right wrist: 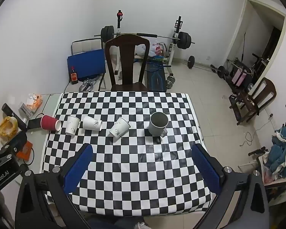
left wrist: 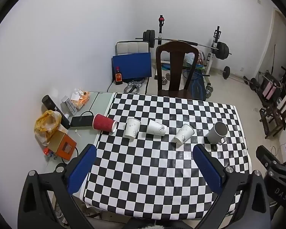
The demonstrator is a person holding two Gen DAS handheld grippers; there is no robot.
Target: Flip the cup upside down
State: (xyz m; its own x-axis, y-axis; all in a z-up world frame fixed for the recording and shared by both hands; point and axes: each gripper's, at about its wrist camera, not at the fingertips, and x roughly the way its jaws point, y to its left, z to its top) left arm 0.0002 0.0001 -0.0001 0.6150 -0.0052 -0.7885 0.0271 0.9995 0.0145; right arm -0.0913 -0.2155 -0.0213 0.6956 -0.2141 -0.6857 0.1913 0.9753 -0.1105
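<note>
Several cups stand in a row on the checkered tablecloth [left wrist: 162, 171]. From left: a red ribbed paper cup [left wrist: 104, 123] lying on its side, a white paper cup [left wrist: 132, 127] upright, a white paper cup [left wrist: 156, 127] lying on its side, a white paper cup [left wrist: 184, 134] upright, and a grey metal mug [left wrist: 217, 132] upright with its handle toward me. The same row shows in the right wrist view: red cup [right wrist: 50, 122], white cups [right wrist: 72, 125] [right wrist: 92, 123] [right wrist: 119, 129], mug [right wrist: 158, 124]. My left gripper [left wrist: 143, 150] and right gripper [right wrist: 142, 149] are both open and empty, held above the near half of the table.
Clutter sits on the table's left strip: an orange box [left wrist: 63, 146], a yellow bag [left wrist: 45, 123], a black bottle [left wrist: 54, 107], a phone [left wrist: 81, 121]. A dark wooden chair [left wrist: 176, 70] stands at the far edge. Weights and a barbell rack [left wrist: 217, 47] are behind.
</note>
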